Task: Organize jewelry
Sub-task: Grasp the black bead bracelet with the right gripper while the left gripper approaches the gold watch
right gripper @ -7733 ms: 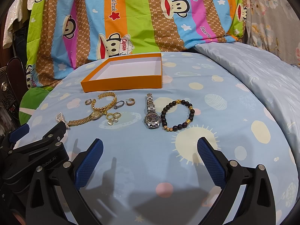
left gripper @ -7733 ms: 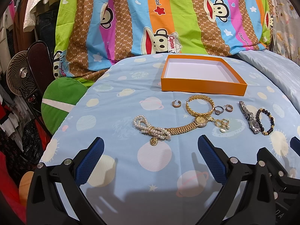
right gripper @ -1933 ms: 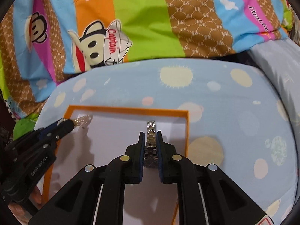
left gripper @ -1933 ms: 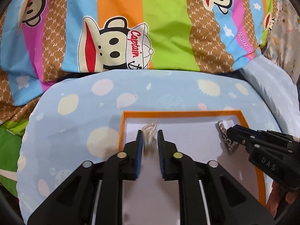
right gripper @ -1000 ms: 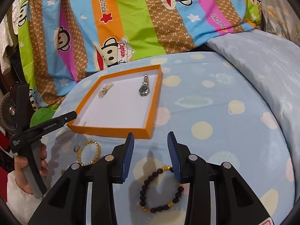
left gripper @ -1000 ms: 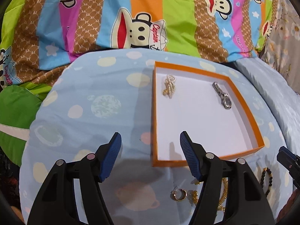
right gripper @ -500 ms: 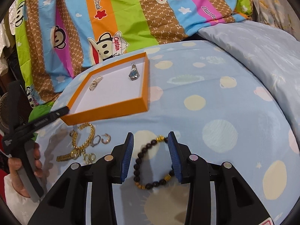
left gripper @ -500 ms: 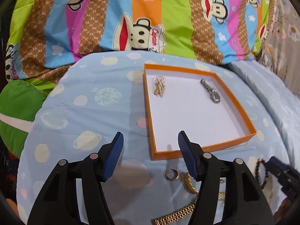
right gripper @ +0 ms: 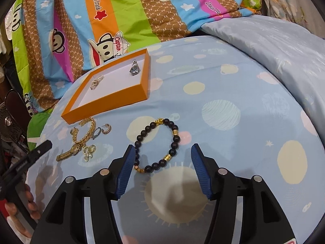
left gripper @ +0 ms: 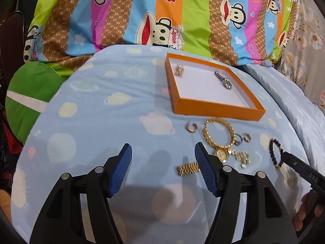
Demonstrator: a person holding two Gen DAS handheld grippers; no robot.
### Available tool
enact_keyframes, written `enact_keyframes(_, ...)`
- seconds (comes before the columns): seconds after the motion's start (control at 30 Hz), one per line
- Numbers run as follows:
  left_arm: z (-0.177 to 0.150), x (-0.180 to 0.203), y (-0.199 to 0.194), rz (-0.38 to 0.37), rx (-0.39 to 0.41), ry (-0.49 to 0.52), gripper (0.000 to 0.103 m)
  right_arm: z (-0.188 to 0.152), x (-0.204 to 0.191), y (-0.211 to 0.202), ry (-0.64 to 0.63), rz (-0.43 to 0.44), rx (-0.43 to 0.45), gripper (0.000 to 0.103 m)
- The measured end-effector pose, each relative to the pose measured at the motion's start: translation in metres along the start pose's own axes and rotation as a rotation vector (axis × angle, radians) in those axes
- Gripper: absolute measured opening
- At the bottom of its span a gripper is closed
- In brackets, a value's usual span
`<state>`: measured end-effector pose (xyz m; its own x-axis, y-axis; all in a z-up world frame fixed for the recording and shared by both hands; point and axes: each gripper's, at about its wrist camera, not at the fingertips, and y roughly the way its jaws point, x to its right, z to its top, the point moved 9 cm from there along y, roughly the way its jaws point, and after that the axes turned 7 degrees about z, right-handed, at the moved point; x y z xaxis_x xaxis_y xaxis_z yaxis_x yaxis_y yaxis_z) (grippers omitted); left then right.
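Both claws, left [left gripper: 163, 156] and right [right gripper: 162, 156], now empty and spread wide, back over the bed. Pearls [left gripper: 179, 70] and watch [left gripper: 223, 79] dropped in tray [left gripper: 218, 111]; bead bracelet [right gripper: 156, 145] between right claw's fingers looks next.

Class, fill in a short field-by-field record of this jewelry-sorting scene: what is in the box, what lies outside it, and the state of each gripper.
Container: shallow orange cardboard box on the blue planet-print sheet
Inside box: pearl bow piece; silver wristwatch
Outside box: dark beaded bracelet with gold beads; gold chain bracelet; gold wristwatch; small hoop earrings
Left gripper: open, holding nothing
Right gripper: open, jaws either side of the beaded bracelet's near edge
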<state>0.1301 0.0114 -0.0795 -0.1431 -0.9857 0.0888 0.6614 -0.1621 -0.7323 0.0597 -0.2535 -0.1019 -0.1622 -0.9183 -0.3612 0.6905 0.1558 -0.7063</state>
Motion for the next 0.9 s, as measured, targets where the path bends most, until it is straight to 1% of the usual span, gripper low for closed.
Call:
enact_keyframes(0.1, 0.000, 0.001, 0.000, 0.004, 0.007, 0.002, 0.063, -0.002, -0.004, 0.005, -0.007, -0.009, -0.010, 0.063)
enact_keyframes(0.13, 0.000, 0.001, 0.000, 0.009, 0.008, 0.002, 0.067, -0.002, -0.006, 0.007, -0.013, -0.015, -0.016, 0.063)
enact_keyframes(0.17, -0.001, 0.000, 0.000, 0.010, 0.007, 0.000, 0.068, -0.002, -0.008, 0.009, -0.022, -0.027, -0.020, 0.063)
enact_keyframes(0.37, -0.002, -0.001, 0.002, 0.005, -0.002, -0.006, 0.069, 0.000, -0.014, 0.019, -0.066, -0.088, -0.031, 0.065)
enact_keyframes(0.43, -0.002, 0.000, 0.003, 0.003, -0.004, 0.000, 0.069, 0.001, -0.014, 0.021, -0.073, -0.110, -0.033, 0.063)
enact_keyframes(0.47, -0.003, 0.001, 0.003, 0.003, -0.003, 0.002, 0.069, 0.002, -0.014, 0.022, -0.075, -0.117, -0.033, 0.060)
enact_keyframes(0.5, -0.003, 0.002, 0.002, 0.001, -0.003, 0.006, 0.070, 0.002, -0.013, 0.023, -0.077, -0.128, -0.034, 0.052)
enact_keyframes(0.53, -0.003, 0.003, 0.002, -0.001, -0.004, 0.012, 0.071, 0.003, -0.013, 0.023, -0.077, -0.134, -0.033, 0.049)
enact_keyframes(0.6, -0.004, 0.006, 0.003, -0.007, -0.006, 0.021, 0.074, 0.003, -0.012, 0.023, -0.074, -0.138, -0.032, 0.036)
enact_keyframes(0.63, -0.004, 0.008, 0.003, -0.012, -0.007, 0.028, 0.074, 0.003, -0.011, 0.023, -0.072, -0.138, -0.030, 0.032)
enact_keyframes(0.7, -0.006, 0.014, 0.003, -0.026, -0.013, 0.050, 0.074, 0.003, -0.011, 0.023, -0.066, -0.129, -0.028, 0.015)
enact_keyframes(0.83, -0.009, 0.030, 0.004, -0.058, -0.026, 0.111, 0.074, 0.003, -0.010, 0.022, -0.050, -0.109, -0.024, 0.013)
enact_keyframes(0.9, -0.012, 0.041, 0.007, -0.078, -0.043, 0.146, 0.074, 0.003, -0.010, 0.022, -0.048, -0.101, -0.024, 0.009)
